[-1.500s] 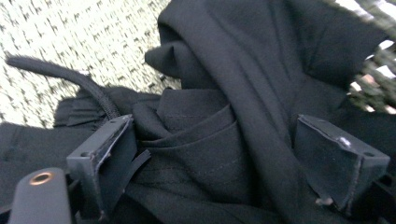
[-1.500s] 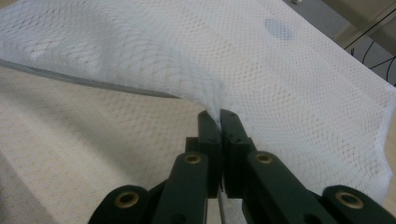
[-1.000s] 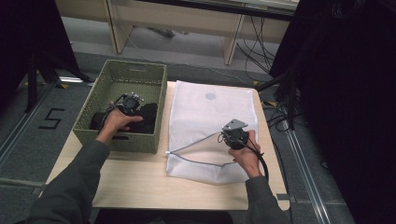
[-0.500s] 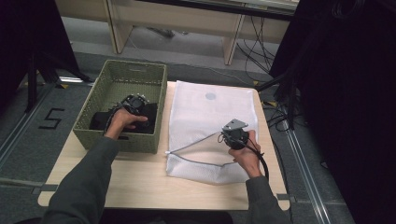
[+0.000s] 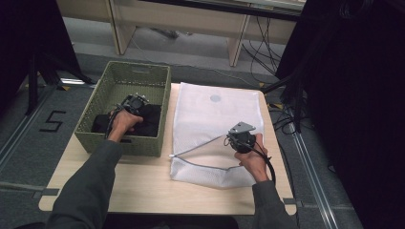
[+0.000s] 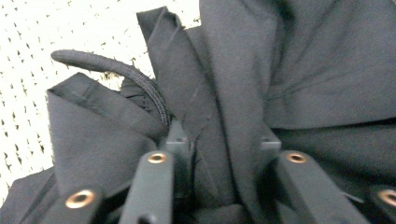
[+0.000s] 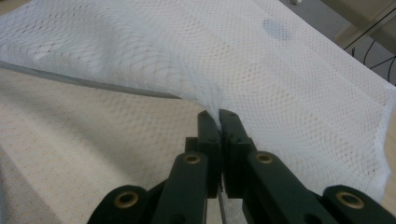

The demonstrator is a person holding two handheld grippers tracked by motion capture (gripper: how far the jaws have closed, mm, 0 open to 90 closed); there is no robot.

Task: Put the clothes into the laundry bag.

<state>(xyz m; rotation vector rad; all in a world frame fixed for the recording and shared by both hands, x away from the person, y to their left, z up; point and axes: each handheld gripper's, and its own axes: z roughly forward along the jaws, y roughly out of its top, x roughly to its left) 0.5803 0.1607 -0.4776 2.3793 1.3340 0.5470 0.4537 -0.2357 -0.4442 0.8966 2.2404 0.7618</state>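
Left gripper view: the left tongs (image 6: 219, 154) rise from the bottom of the frame with a fold of black clothing (image 6: 243, 84) between their two jaws. The jaws have just been closing and now pinch that fold, narrowed around it. A black cord loop (image 6: 116, 74) curves across the upper left, over a pale woven surface.

Right gripper view: the right tongs (image 7: 218, 122) sit at lower centre, jaws pressed together on the edge of one white mesh laundry bag (image 7: 280, 79). The mesh lifts into a ridge from the pinch toward the upper left, and a grey zipper line (image 7: 84, 81) crosses the left side.

High view: two hands, two tongs. The left tongs (image 5: 135, 102) are inside one green woven basket (image 5: 143, 71) at centre left, down on the black clothing (image 5: 150, 121) lying in the near half of the basket. The right tongs (image 5: 240, 138) hold the mesh bag (image 5: 215, 109) right of centre, its mouth gaping toward the lower left. Basket and bag rest side by side on one light wooden tabletop (image 5: 143, 186).

Compared with a second ago, the left hand has shifted slightly toward the upper right within the basket; the right hand and bag look unchanged.
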